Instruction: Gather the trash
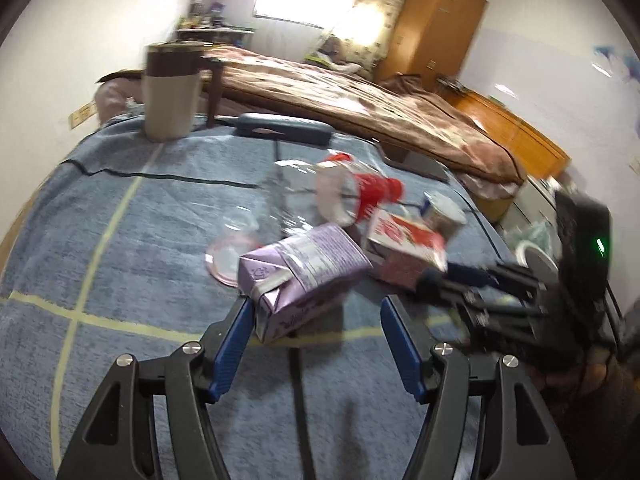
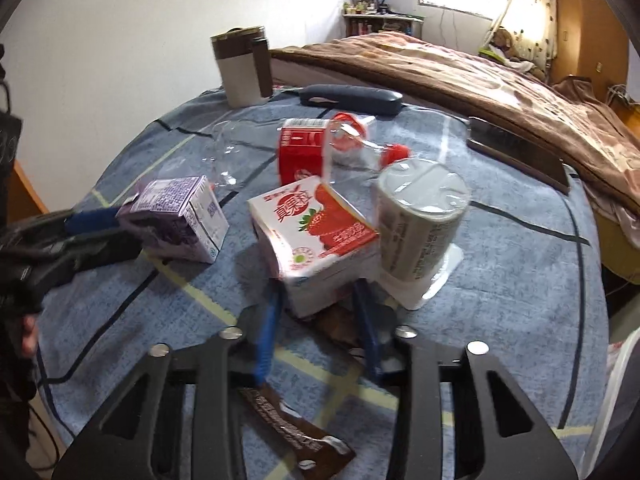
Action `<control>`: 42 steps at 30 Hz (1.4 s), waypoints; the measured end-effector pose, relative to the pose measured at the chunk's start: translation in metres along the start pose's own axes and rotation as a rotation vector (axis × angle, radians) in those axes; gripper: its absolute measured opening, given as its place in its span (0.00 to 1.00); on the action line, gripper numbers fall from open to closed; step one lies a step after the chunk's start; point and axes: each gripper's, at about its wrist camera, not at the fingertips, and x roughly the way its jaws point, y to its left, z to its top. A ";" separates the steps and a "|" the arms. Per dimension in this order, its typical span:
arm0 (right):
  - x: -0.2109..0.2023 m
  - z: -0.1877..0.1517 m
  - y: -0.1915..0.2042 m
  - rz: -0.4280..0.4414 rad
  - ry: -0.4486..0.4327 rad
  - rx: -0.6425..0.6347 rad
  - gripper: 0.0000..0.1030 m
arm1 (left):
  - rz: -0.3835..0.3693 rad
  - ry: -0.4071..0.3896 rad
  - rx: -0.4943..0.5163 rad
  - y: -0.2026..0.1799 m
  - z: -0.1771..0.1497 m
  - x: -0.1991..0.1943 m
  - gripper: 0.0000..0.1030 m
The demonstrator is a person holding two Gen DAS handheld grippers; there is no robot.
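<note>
Purple carton (image 1: 298,280) sits between left gripper's (image 1: 316,312) parted jaws (right gripper's (image 2: 318,300) jaws straddle the strawberry carton (image 2: 316,236), apart)

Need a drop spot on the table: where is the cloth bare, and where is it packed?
Bare: the blue cloth left of the purple carton, from the mug toward the camera. Packed: strawberry carton, upturned yogurt cup, red carton, clear bottle and brown wrapper cluster centre-right, both grippers among them.

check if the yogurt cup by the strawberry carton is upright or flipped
Flipped. The yogurt cup stands upside down: its wide flanged rim sits flat on the tablecloth, narrower base up, beside the strawberry carton.
</note>
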 end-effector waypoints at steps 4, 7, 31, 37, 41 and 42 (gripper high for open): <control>-0.002 -0.001 -0.004 -0.001 -0.002 0.014 0.34 | 0.049 -0.006 0.102 -0.011 -0.001 -0.007 0.66; -0.001 -0.001 -0.005 0.014 -0.001 0.018 0.34 | 0.105 -0.043 0.129 -0.007 0.006 -0.011 0.66; -0.001 0.018 -0.010 0.045 -0.050 -0.059 0.59 | 0.041 0.060 0.167 0.009 0.011 0.025 0.38; 0.003 0.026 -0.005 0.071 -0.043 -0.107 0.59 | 0.044 0.046 0.125 0.018 0.003 0.013 0.38; 0.010 0.030 -0.002 0.089 -0.026 -0.114 0.59 | 0.048 0.044 0.108 0.021 0.000 0.010 0.38; 0.011 0.029 -0.001 0.103 -0.017 -0.108 0.59 | 0.057 0.040 0.098 0.022 0.000 0.009 0.38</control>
